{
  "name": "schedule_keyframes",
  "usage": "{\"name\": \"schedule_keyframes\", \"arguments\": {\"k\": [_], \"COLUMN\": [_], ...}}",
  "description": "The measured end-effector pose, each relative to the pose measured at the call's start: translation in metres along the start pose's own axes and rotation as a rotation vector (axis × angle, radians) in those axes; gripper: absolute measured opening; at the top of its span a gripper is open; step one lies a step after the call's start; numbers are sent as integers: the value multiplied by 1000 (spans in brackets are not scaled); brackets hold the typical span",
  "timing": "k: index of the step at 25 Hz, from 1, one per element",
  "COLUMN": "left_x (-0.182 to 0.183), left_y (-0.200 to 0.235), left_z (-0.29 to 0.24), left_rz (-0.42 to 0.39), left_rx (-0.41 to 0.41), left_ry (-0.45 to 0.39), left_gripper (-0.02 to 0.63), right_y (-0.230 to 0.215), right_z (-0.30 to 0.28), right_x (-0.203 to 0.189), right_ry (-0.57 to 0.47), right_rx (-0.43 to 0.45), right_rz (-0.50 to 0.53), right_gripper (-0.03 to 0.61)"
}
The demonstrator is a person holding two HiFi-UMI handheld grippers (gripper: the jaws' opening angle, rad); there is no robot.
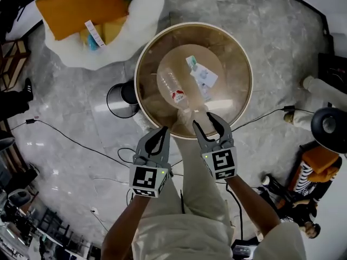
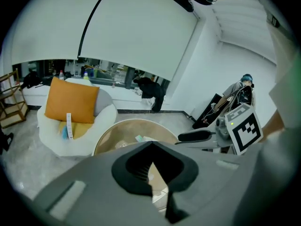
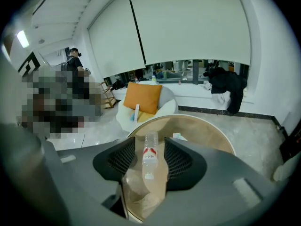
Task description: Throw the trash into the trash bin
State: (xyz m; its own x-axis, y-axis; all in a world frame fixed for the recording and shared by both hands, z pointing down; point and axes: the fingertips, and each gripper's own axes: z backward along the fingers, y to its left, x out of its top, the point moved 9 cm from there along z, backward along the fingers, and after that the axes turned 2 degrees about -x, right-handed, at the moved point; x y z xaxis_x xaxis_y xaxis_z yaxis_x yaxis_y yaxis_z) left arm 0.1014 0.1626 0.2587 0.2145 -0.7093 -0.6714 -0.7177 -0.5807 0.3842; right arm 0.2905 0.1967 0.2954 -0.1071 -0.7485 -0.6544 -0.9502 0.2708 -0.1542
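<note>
Grey marble floor below me, round bin at centre. The plastic bottle lies inside it beside paper. My right gripper is spread and empty; my left gripper is pressed together.

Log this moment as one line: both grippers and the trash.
left gripper: shut, empty | right gripper: open, over near rim | bottle: lying inside trash bin, ungripped | packet: inside bin

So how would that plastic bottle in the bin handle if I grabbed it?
The bottle looks empty, so probably light. Its clear walls seem thin and would likely dent under the fingers. Being round and lying on its side in the bin, it may roll when nudged.
</note>
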Motion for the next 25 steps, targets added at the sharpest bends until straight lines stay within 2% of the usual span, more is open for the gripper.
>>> {"name": "schedule_keyframes", "arguments": {"k": [4,10,19,25], "left_x": [-30,-67,-96,-111], "left_y": [15,34,59,76], "left_z": [-17,-36,-57,-62], "left_rz": [19,74,90,70], "left_rx": [20,51,49,59], "left_ry": [34,57,67,115], "left_gripper": [0,0,0,0], "right_y": [6,10,11,15], "right_z": [-39,-90,-147,-169], "right_x": [-23,-54,-78,-87], "right_ry": [48,109,188,222], "right_rx": [22,10,-66,-96], "right_rz": [14,25,37,44], "right_gripper": [227,262,323,339]}}
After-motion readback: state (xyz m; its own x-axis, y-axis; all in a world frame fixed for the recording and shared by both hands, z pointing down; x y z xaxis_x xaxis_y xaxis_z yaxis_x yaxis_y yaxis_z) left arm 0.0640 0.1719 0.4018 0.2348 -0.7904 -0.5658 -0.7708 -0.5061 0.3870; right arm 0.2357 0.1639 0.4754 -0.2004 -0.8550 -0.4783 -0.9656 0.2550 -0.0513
